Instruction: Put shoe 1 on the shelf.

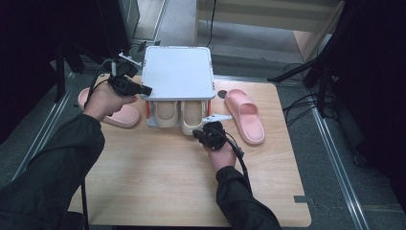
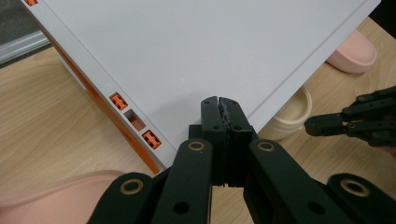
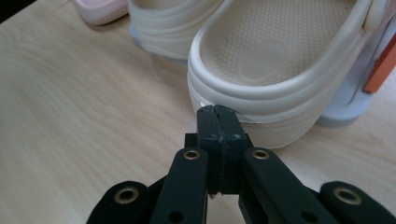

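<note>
A white shoe rack (image 1: 177, 72) stands at the table's far middle, and two cream slippers (image 1: 165, 114) (image 1: 192, 117) sit side by side under its top shelf. My left gripper (image 1: 145, 89) is shut and empty, its tips (image 2: 218, 101) at the front left edge of the shelf (image 2: 196, 46). My right gripper (image 1: 198, 135) is shut with nothing held. Its tips (image 3: 217, 110) are right at the heel of the right cream slipper (image 3: 266, 60). The other cream slipper (image 3: 170, 23) lies beside it.
One pink slipper (image 1: 119, 116) lies left of the rack under my left hand, and another (image 1: 245, 116) lies to its right. The wooden table (image 1: 158, 182) has bare room in front. Its right edge runs beside a metal floor rail (image 1: 330, 158).
</note>
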### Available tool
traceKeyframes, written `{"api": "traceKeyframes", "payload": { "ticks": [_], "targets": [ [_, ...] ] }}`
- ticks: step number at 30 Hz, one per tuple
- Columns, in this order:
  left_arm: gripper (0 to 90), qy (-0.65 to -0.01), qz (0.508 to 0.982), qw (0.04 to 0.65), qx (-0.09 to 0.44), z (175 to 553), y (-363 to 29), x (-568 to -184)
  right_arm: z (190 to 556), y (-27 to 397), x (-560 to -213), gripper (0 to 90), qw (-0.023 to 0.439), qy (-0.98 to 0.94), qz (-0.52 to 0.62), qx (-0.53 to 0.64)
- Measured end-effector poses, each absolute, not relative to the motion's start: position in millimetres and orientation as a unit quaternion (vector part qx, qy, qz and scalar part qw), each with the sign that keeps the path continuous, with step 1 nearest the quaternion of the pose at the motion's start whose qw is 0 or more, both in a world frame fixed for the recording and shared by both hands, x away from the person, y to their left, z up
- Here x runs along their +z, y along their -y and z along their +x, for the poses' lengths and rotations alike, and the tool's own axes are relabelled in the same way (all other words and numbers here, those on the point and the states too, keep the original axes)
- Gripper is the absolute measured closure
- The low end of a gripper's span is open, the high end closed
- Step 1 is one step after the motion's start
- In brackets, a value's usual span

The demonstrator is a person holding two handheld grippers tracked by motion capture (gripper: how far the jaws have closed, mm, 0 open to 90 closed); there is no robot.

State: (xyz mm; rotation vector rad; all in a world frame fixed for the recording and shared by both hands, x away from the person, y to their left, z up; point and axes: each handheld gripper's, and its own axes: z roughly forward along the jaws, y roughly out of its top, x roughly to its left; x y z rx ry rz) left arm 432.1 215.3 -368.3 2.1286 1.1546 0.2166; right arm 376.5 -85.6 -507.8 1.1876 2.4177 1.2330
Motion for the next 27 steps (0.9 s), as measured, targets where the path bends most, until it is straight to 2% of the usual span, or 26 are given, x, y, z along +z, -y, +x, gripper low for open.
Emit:
{"api": "traceKeyframes", "payload": {
  "ticks": [13, 20, 25, 27],
  "targets": [
    [88.8, -0.443, 0.821, 0.351, 0.085, 431.5, -215.6, -368.7, 402.2, 79.2, -516.9, 90.0, 0.090, -0.793, 0.415, 0.438],
    [88.4, -0.440, 0.820, 0.356, 0.086, 430.9, -216.6, -369.4, 397.0, 82.0, -512.8, 90.0, 0.086, -0.792, 0.412, 0.442],
    [82.8, -0.444, 0.816, 0.361, 0.080, 431.2, -216.9, -369.2, 383.7, 89.0, -503.3, 87.6, 0.078, -0.796, 0.397, 0.451],
    [77.6, -0.448, 0.814, 0.361, 0.075, 431.0, -216.9, -368.1, 377.0, 92.8, -500.3, 86.1, 0.075, -0.799, 0.390, 0.452]
  ]
}}
